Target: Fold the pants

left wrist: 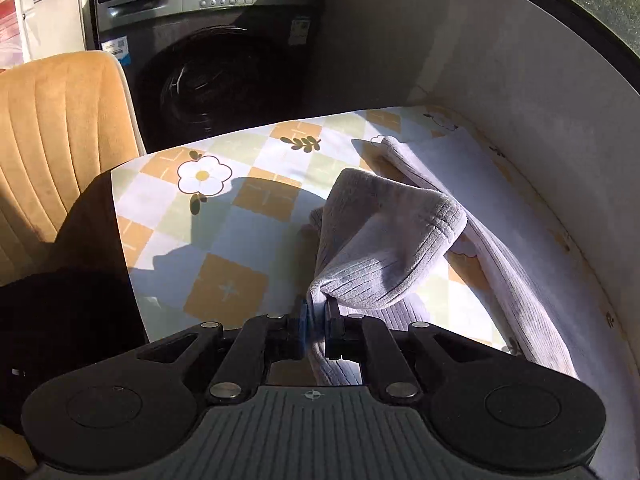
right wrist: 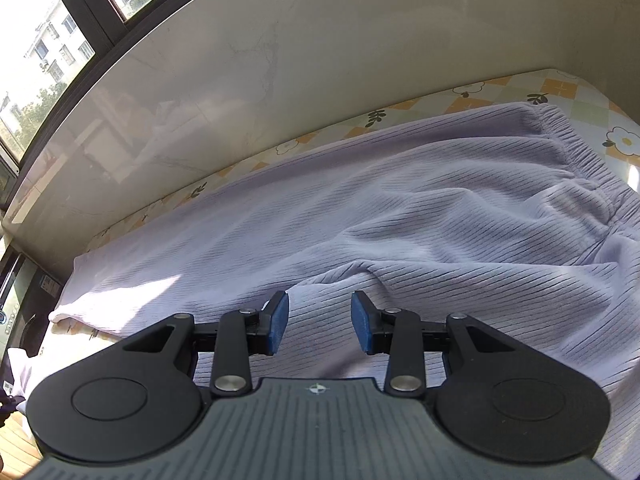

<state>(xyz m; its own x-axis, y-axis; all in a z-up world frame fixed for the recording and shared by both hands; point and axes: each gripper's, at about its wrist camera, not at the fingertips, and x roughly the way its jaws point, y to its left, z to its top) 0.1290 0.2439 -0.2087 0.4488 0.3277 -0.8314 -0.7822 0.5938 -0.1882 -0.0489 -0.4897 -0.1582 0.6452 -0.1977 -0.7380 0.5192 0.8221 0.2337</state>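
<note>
Only readable text: brand "Leader" in pale letters at the upper left of the dark grey front-loading washing machine (left wrist: 208, 52), on its detergent-drawer panel. White stickers (left wrist: 114, 46) below that wordmark and at the machine's upper right carry print too small to read. Nothing readable in the right wrist view.

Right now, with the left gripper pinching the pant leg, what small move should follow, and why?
Probably carry the left gripper with its lifted pant leg across toward the waistband. The pants lie flat, and the right gripper hovers open, holding nothing.
</note>
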